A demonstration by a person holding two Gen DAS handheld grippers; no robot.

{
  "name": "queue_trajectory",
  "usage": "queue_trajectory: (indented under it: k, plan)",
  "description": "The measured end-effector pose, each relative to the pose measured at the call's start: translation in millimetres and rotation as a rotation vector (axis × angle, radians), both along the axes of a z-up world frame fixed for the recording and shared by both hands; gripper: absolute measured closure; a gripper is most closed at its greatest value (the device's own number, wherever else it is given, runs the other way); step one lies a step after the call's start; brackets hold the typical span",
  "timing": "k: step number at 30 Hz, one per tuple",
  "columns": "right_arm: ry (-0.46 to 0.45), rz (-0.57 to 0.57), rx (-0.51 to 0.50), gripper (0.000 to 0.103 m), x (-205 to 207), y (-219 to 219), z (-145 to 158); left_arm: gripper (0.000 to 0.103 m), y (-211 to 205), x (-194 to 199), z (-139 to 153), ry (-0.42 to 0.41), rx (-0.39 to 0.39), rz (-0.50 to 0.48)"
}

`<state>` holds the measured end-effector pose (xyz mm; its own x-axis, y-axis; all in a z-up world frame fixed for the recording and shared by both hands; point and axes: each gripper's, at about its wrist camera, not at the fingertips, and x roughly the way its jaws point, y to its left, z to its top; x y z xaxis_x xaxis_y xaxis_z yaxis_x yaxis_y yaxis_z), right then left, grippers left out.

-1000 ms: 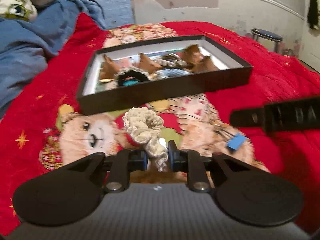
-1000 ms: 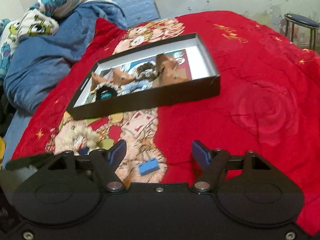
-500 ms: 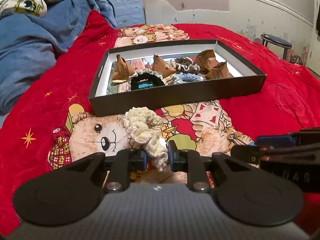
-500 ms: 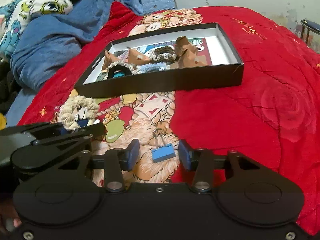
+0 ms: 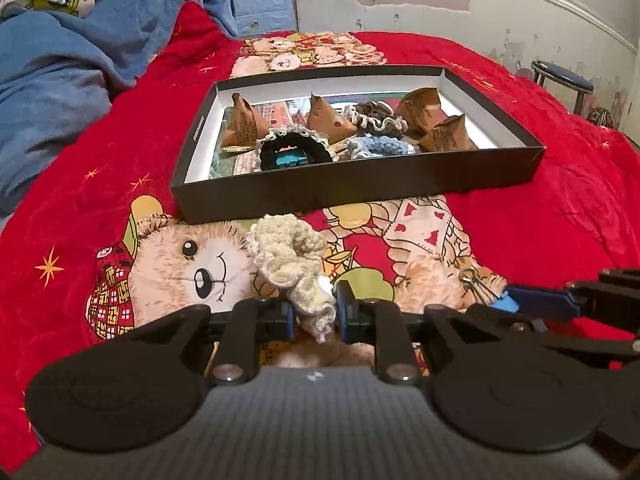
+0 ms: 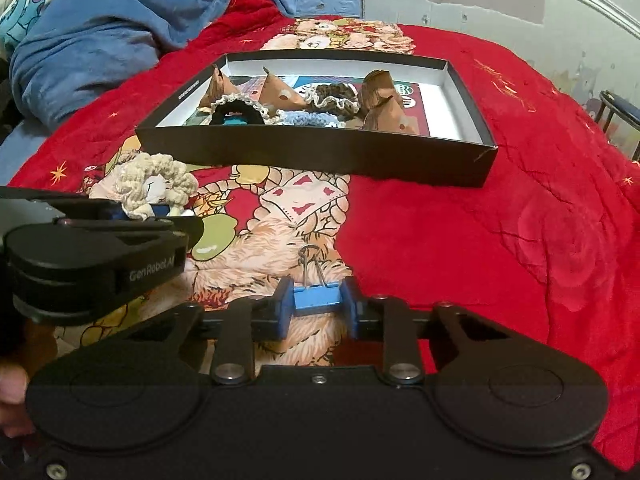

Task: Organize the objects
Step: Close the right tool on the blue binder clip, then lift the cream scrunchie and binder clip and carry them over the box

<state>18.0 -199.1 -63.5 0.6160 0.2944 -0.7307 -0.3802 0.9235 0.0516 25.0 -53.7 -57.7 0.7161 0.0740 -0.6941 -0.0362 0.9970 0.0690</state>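
Note:
My left gripper (image 5: pixel 314 314) is shut on a cream crocheted scrunchie (image 5: pixel 290 258), just above the red bedspread; the scrunchie also shows in the right wrist view (image 6: pixel 150 184). My right gripper (image 6: pixel 316 306) is shut on a blue binder clip (image 6: pixel 317 297) that lies on the bedspread, its wire handles pointing forward. A shallow black box (image 5: pixel 360 184) stands ahead of both, also in the right wrist view (image 6: pixel 312 152). It holds brown paper pyramid packets (image 5: pixel 242 124), a black scrunchie (image 5: pixel 294 148), a brown one and a light blue one.
A red bedspread with a teddy-bear print (image 5: pixel 192 264) covers the bed. A heap of blue bedding (image 5: pixel 52 68) lies at the far left. A round stool (image 5: pixel 562 80) stands by the wall at the right. My left gripper's body (image 6: pixel 92 256) sits close left of the right gripper.
My right gripper has moved forward over the blue binder clip and closed on it. My left gripper has kept hold of the cream scrunchie and drawn back a little from the box.

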Motion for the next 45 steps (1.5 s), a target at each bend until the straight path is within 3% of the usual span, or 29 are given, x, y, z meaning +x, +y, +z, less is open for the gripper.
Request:
queue_trajectory:
  k: [12, 31, 45]
  plan:
    - [0.01, -0.026, 0.042, 0.078, 10, 6, 4, 0.08, 4, 4, 0, 0.015, -0.01, 0.009]
    - [-0.05, -0.025, 0.057, 0.078, 14, 14, 14, 0.08, 15, 9, 3, 0.017, -0.058, 0.041]
    - [-0.09, -0.03, 0.163, 0.078, 17, 9, 32, 0.08, 25, 8, 18, -0.054, -0.097, 0.044]
